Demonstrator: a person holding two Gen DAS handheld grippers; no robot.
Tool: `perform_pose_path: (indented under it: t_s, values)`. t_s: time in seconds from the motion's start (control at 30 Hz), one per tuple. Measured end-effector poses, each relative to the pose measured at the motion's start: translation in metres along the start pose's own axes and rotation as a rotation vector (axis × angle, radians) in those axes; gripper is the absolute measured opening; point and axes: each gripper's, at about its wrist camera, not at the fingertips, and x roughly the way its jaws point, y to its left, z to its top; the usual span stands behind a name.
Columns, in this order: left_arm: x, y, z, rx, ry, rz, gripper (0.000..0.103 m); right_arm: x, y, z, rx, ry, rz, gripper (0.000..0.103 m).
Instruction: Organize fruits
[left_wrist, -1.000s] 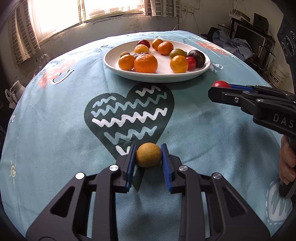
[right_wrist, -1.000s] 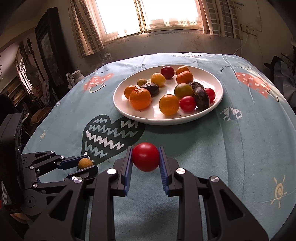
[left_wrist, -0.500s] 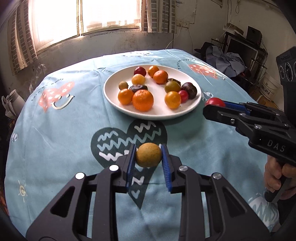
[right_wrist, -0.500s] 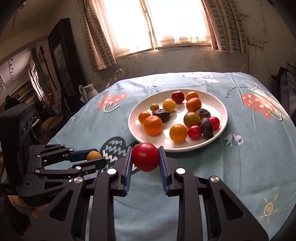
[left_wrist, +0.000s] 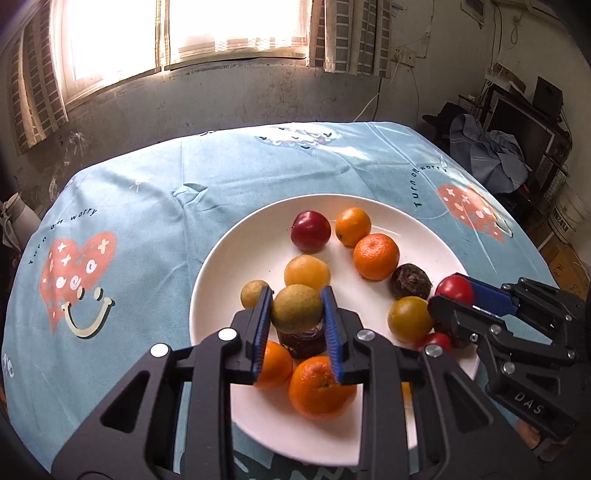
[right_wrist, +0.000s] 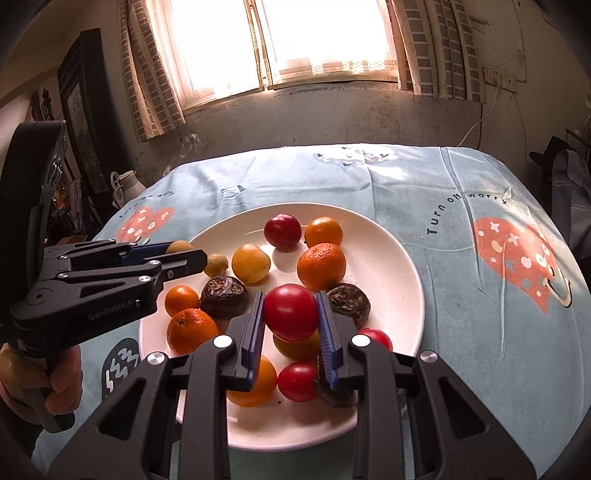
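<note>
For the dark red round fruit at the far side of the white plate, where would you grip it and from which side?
Grip the dark red round fruit across its widest middle, coming from above. It is a smooth ball, so any narrower hold may slip. A small orange citrus sits close on its right, while bare white plate lies to its left, so set the fingers near-to-far rather than left-to-right.

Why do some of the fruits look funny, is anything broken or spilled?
Nothing is broken or spilled. All the fruit sits inside the white plate. The dark wrinkly fruits just look that way. The left gripper holds a yellow-green fruit, and the right gripper holds a red tomato.
</note>
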Motion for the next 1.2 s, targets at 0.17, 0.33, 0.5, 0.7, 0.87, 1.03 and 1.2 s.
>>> perform_pose_path:
  t_s: [0.17, 0.33, 0.5, 0.7, 0.87, 1.03, 1.2]
  values:
    - [0.004, 0.005, -0.001, -0.006, -0.011, 0.065, 0.073, 0.002, 0.006, 0.001, -0.015, -0.001, 0.024, 0.056]
    - [-0.054, -0.002, -0.018, 0.048, -0.143, 0.183, 0.101, -0.045, 0.013, -0.006, 0.003, -0.089, -0.01, 0.102]
    - [-0.119, -0.008, -0.058, 0.054, -0.173, 0.174, 0.101, -0.106, 0.032, -0.033, -0.057, -0.147, -0.019, 0.102]
    - [-0.178, -0.014, -0.127, 0.034, -0.184, 0.155, 0.101, -0.149, 0.051, -0.087, -0.098, -0.093, -0.047, 0.102]
    - [-0.206, -0.018, -0.176, 0.022, -0.184, 0.184, 0.101, -0.172, 0.063, -0.124, -0.094, -0.067, -0.051, 0.102]
    - [-0.222, -0.018, -0.201, 0.002, -0.181, 0.194, 0.101, -0.189, 0.07, -0.142, -0.108, -0.063, -0.084, 0.102]
    - [-0.234, -0.015, -0.209, -0.019, -0.195, 0.203, 0.101, -0.196, 0.07, -0.15, -0.115, -0.053, -0.105, 0.102]
